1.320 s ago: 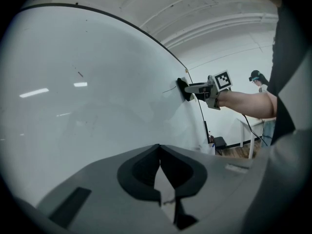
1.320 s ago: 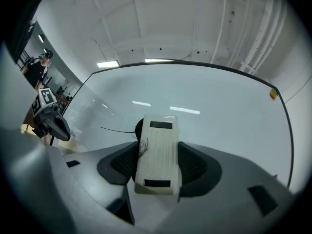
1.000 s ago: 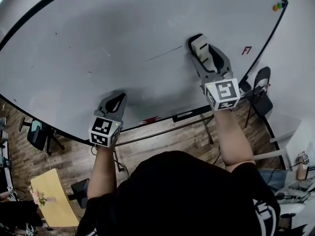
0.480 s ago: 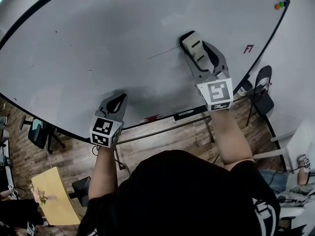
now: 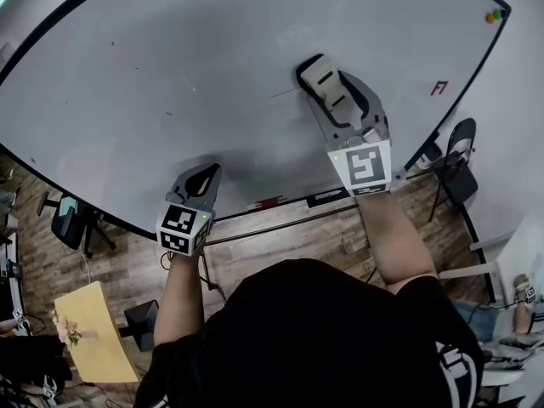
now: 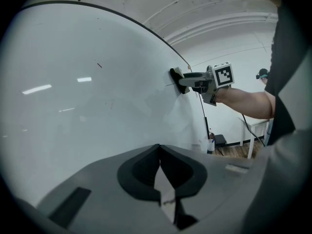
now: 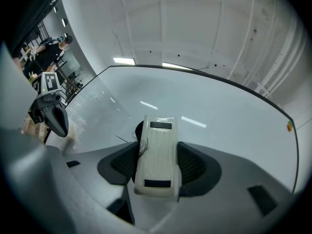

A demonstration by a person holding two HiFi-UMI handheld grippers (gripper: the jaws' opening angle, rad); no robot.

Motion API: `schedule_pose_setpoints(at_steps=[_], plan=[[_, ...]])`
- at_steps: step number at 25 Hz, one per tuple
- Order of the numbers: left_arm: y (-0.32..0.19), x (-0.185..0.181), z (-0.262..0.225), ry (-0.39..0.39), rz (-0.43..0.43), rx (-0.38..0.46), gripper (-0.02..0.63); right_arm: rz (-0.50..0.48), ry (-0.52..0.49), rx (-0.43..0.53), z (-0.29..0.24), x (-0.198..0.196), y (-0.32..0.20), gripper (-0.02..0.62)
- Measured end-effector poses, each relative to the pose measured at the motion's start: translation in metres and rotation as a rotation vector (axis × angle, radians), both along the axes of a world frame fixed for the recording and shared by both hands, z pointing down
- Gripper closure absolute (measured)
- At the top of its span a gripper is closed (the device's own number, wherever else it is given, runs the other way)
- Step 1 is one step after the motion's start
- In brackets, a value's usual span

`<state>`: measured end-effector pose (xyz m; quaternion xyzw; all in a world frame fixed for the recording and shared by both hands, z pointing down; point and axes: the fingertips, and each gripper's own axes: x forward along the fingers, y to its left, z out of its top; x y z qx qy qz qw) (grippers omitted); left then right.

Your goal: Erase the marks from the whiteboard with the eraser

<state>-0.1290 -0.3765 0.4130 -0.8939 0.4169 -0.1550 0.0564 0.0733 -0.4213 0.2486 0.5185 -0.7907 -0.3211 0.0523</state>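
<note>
Jaws: right gripper (image 7: 158, 147) clamps one eraser (image 5: 317, 76) on whiteboard (image 5: 170, 75); left gripper (image 6: 157, 149) closed.

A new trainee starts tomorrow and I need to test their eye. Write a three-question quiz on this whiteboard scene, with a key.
1. True or false: the left gripper holds the eraser.
2. What lies just beside the eraser on the whiteboard? A) a thin dark line B) a red circle C) a taped note
3. Fill in: the left gripper's jaws are ____ and empty.
Key: 1 false, the right gripper holds it; 2 A; 3 shut.
</note>
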Motion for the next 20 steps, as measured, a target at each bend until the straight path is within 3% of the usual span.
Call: schedule_pose_setpoints(at_steps=[20], plan=[[0.001, -0.040, 0.004, -0.009, -0.058, -0.004, 0.595, -0.079, 0.158, 0.018, 0.030, -0.085, 0.016, 0.354]])
